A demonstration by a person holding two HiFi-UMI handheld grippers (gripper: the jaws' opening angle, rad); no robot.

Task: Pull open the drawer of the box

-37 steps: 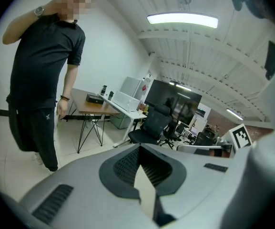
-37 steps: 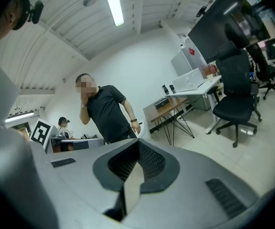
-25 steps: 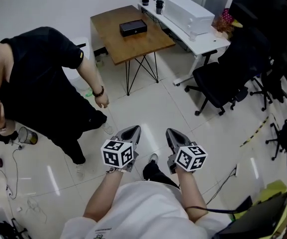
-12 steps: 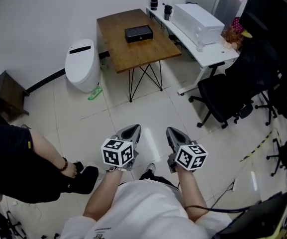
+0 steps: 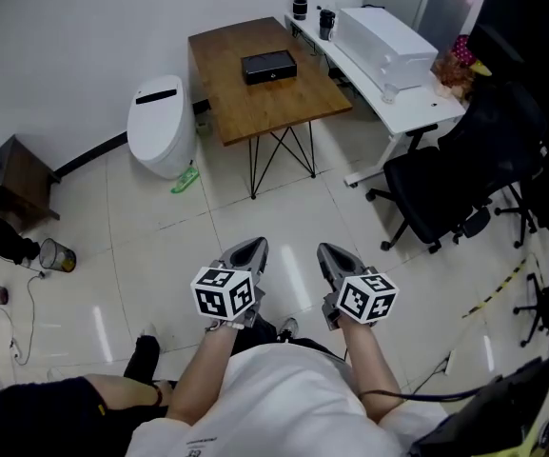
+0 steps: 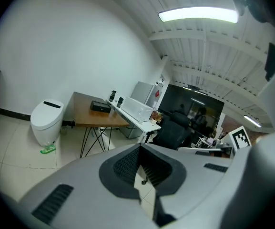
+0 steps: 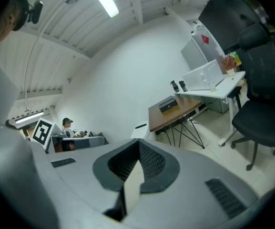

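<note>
The box (image 5: 268,67) is a small black case lying on a wooden table (image 5: 255,108) across the room, far ahead of both grippers. It also shows small in the left gripper view (image 6: 100,106) and in the right gripper view (image 7: 168,104). Its drawer looks closed, though it is too small to be sure. My left gripper (image 5: 248,252) and right gripper (image 5: 334,255) are held side by side over the tiled floor, close to my body. Both are shut with nothing in them, as seen in the left gripper (image 6: 138,148) and right gripper (image 7: 139,145) views.
A white lidded bin (image 5: 162,125) stands left of the table. A white desk (image 5: 417,91) with a white machine (image 5: 385,34) runs along the right, with a black office chair (image 5: 436,193) beside it. A person's leg (image 5: 74,407) is at lower left, near a dark cabinet (image 5: 12,181).
The person in black has walked from the left side down to the lower left edge, uncovering the white bin. The table has shifted slightly right in view. Both grippers stay shut and still.
</note>
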